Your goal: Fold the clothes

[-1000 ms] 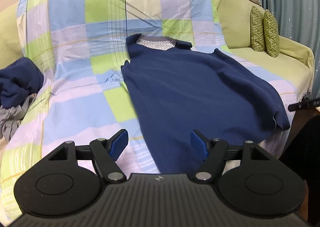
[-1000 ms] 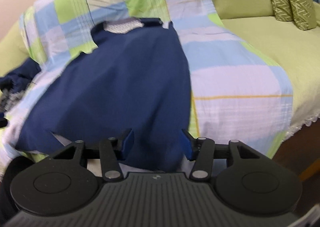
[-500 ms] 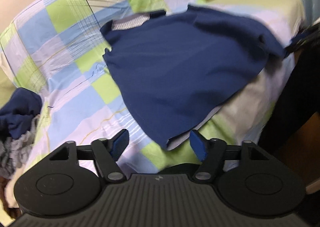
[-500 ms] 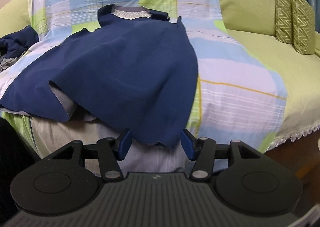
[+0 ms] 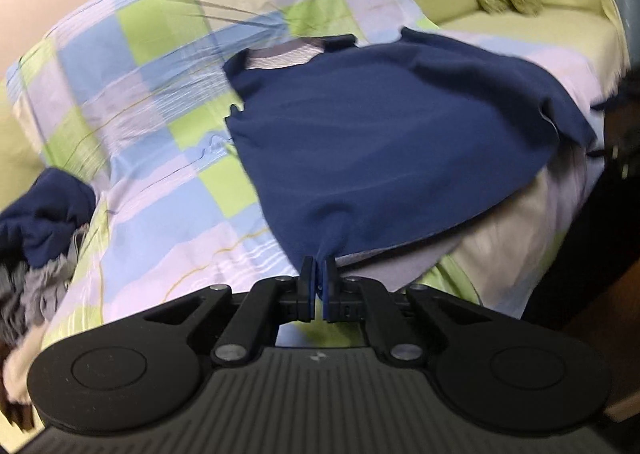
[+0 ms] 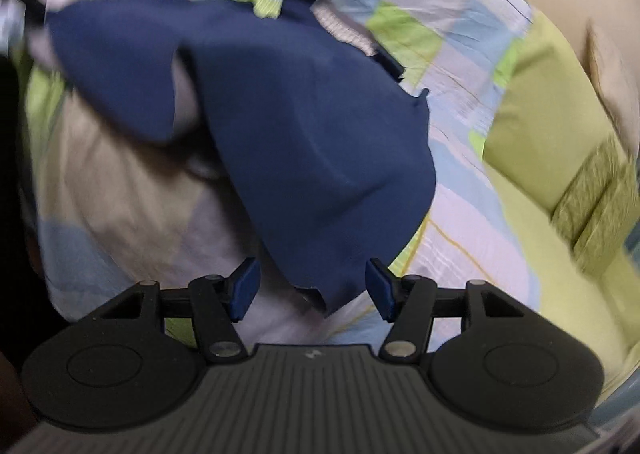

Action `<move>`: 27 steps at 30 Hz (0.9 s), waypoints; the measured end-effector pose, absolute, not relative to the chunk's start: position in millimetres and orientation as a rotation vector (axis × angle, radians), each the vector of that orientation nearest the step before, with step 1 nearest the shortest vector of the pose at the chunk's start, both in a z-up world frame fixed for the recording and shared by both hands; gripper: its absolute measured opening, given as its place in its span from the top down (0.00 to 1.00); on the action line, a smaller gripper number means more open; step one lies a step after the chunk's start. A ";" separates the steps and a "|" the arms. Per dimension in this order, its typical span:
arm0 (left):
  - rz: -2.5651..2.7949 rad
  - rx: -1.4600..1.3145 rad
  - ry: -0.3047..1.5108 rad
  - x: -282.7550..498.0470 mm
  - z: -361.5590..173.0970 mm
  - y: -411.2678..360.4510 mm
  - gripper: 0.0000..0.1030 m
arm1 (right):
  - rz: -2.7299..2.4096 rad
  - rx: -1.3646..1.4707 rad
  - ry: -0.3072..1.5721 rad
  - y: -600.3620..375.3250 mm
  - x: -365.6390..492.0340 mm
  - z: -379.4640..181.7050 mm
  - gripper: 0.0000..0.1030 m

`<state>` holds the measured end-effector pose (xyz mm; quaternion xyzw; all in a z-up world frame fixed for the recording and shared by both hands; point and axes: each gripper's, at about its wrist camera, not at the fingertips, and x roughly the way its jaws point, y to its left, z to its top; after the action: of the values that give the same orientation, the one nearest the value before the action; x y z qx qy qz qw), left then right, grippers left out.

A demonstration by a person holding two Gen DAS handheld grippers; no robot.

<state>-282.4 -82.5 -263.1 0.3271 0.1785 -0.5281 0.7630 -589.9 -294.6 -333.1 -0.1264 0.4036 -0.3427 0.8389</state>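
Left claw (image 5: 319, 272) we log clamped on the shirt (image 5: 384, 126) hem; right claw (image 6: 311, 286) half-wide, hem corner lying between its pads, collar far ahead.

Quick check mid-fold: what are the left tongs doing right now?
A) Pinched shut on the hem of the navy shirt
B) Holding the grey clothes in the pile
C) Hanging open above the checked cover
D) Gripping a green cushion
A: the left tongs are shut, with the bottom edge of the navy shirt bunched up between their pads.
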 end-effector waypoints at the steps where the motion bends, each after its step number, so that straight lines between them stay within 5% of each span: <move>1: -1.147 0.716 0.389 -281.4 -263.1 -82.5 0.99 | -0.712 -0.306 0.865 -293.7 -586.6 -337.0 0.51; 6: -1.142 0.725 0.396 -279.3 -263.5 -83.3 0.99 | -0.786 -0.400 0.813 -296.1 -586.9 -332.2 0.59; 17: -1.144 0.755 0.397 -279.6 -269.0 -90.8 0.99 | -0.784 -0.534 0.833 -294.1 -573.8 -345.0 0.59; 19: -1.144 0.756 0.397 -279.7 -269.5 -90.8 0.99 | -0.792 -0.542 0.829 -299.6 -568.5 -345.8 0.64; 22: -1.145 0.758 0.396 -279.1 -270.0 -90.9 0.99 | -0.790 -0.534 0.811 -307.7 -570.8 -338.3 0.95; 27: -1.150 0.766 0.390 -279.1 -269.1 -90.3 0.99 | -0.888 -0.558 0.729 -314.2 -607.6 -307.7 0.99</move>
<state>-279.1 -90.3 -269.1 0.3509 0.1787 -0.5269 0.7532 -607.6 -314.2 -307.7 -0.2603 0.3403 -0.4142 0.8030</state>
